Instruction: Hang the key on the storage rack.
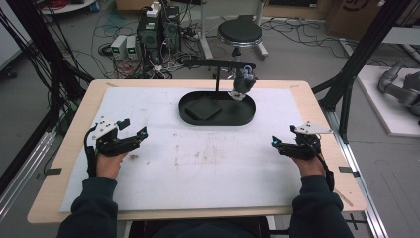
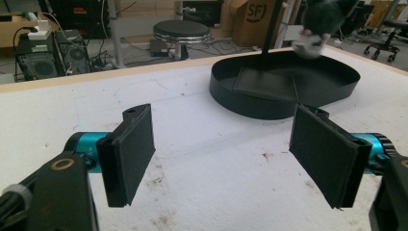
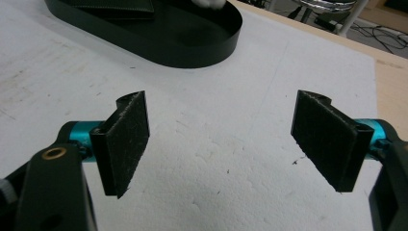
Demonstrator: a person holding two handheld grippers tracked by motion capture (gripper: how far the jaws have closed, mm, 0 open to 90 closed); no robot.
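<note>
A black oval tray [image 1: 218, 121] lies at the back middle of the white mat, with a dark flat square pad [image 1: 203, 107] inside it. A thin black stand [image 1: 217, 77] rises from the tray, and a dark fuzzy object with a white part [image 1: 242, 82] hangs from its arm over the tray's right half. My left gripper [image 1: 133, 127] rests on the mat at the left, open and holding nothing. My right gripper [image 1: 282, 135] rests at the right, also open with nothing in it. The left gripper view has the open jaws [image 2: 226, 139] facing the tray [image 2: 250, 106]. In the right gripper view the open gripper [image 3: 219, 139] sits short of the tray [image 3: 192, 55].
The white mat [image 1: 208, 168] carries faint brown stains and covers a wooden table [image 1: 317, 106]. Beyond the table stand a round stool [image 1: 239, 32], computer cases [image 1: 158, 29] and loose cables. Black frame posts [image 1: 364, 49] flank the table, and a grey machine [image 1: 401, 87] lies at the right.
</note>
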